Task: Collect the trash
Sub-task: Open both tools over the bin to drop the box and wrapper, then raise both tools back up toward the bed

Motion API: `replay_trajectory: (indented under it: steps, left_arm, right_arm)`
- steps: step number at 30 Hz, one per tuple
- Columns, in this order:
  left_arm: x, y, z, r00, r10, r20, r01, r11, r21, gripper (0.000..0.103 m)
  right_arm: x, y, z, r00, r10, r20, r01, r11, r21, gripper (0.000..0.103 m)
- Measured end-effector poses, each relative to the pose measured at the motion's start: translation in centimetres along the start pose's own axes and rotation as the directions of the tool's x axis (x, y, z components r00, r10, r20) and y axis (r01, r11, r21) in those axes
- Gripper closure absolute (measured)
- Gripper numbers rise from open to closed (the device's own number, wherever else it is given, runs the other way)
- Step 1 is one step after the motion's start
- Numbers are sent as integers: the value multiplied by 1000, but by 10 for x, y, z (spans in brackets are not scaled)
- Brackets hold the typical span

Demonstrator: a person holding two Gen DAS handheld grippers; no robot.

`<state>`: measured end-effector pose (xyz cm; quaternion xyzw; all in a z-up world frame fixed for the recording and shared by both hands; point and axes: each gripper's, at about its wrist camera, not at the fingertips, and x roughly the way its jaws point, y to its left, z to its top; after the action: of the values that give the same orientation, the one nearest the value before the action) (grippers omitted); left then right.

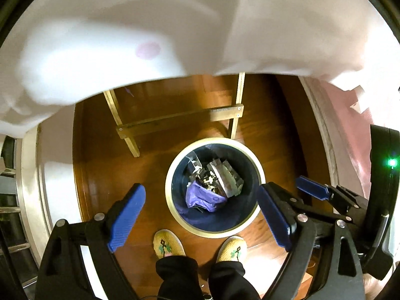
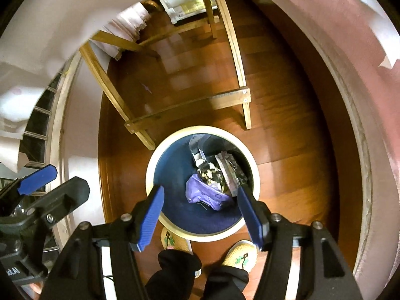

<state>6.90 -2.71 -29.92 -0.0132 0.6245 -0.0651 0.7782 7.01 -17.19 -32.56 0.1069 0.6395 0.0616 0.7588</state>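
Observation:
A round bin (image 1: 175, 215) with a cream rim and dark blue inside stands on the wooden floor below me; it also shows in the right wrist view (image 2: 160, 160). It holds a purple bag (image 1: 203, 197) (image 2: 205, 192) and crumpled foil and paper scraps (image 1: 220, 175) (image 2: 225, 172). My left gripper (image 1: 200, 215) is open and empty above the bin's near side. My right gripper (image 2: 202, 215) is open and empty above the bin; its blue fingers (image 1: 310, 187) show at the right of the left wrist view. The left gripper's finger (image 2: 37, 178) shows at the left of the right wrist view.
A white tablecloth (image 1: 125, 37) (image 2: 50, 25) hangs over the top of both views. Wooden table legs and a crossbar (image 1: 180, 120) (image 2: 187, 107) stand just behind the bin. The person's slippered feet (image 1: 167, 243) (image 2: 240, 252) are at the bin's near edge. A pink wall (image 2: 362, 100) is on the right.

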Motion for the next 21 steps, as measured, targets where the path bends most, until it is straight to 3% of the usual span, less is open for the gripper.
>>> replay_trajectory:
  steps: [10, 12, 21]
  left_arm:
    - [-55, -1, -1, 999, 28, 44, -27, 999, -25, 13]
    - [-68, -2, 0, 999, 27, 42, -26, 999, -26, 8]
    - [-163, -8, 12, 993, 27, 117, -21, 998, -52, 6]
  right_arm:
    - [-43, 6, -3, 1000, 12, 18, -12, 1000, 12, 42]
    - [-56, 8, -4, 1000, 17, 24, -17, 1000, 10, 42]
    - [-133, 13, -4, 997, 53, 62, -53, 998, -17, 42]
